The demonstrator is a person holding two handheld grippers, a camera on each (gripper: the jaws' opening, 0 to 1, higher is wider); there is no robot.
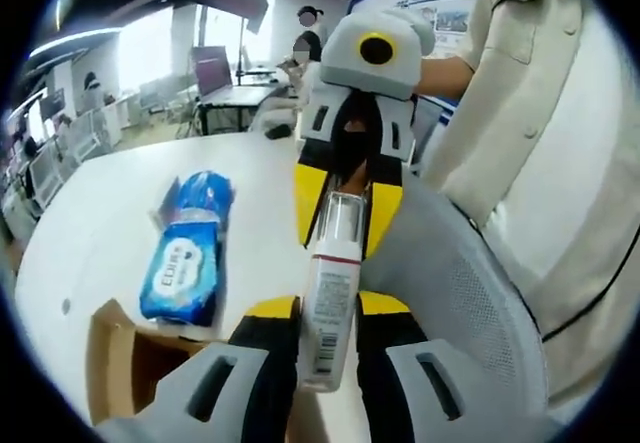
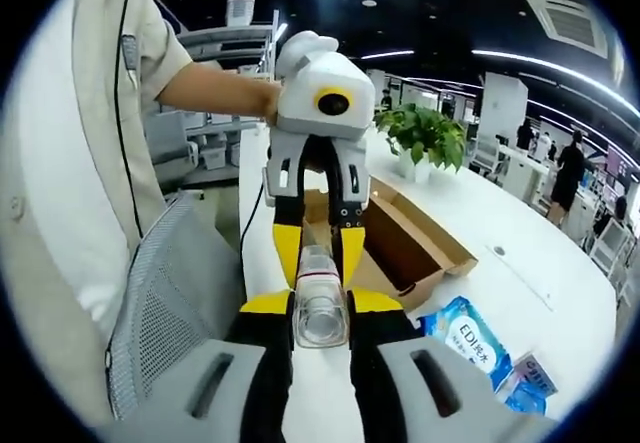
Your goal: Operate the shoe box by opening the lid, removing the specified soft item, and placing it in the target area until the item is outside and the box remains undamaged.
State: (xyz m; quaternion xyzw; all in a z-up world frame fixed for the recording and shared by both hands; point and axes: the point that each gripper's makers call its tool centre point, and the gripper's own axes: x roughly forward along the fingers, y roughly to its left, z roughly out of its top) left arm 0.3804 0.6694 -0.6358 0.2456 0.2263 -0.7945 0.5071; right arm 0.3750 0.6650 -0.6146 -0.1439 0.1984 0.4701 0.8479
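Note:
A white bottle (image 1: 330,293) with a clear cap is held between both grippers, above a chair and beside the table. My left gripper (image 1: 328,308) is shut on its labelled lower part. My right gripper (image 1: 348,213) comes in from the top and is shut on the cap end. In the right gripper view the bottle (image 2: 320,318) points at the camera, with my right gripper (image 2: 320,303) shut around it and my left gripper (image 2: 318,248) behind. A blue soft wipes pack (image 1: 185,253) lies on the white table outside the open cardboard shoe box (image 2: 410,233).
A grey mesh chair back (image 1: 470,293) sits right under the grippers. A person in a beige shirt (image 1: 540,123) stands close. A second blue pack (image 2: 530,378) lies near the first (image 2: 465,338). A potted plant (image 2: 425,138) stands at the table's far end.

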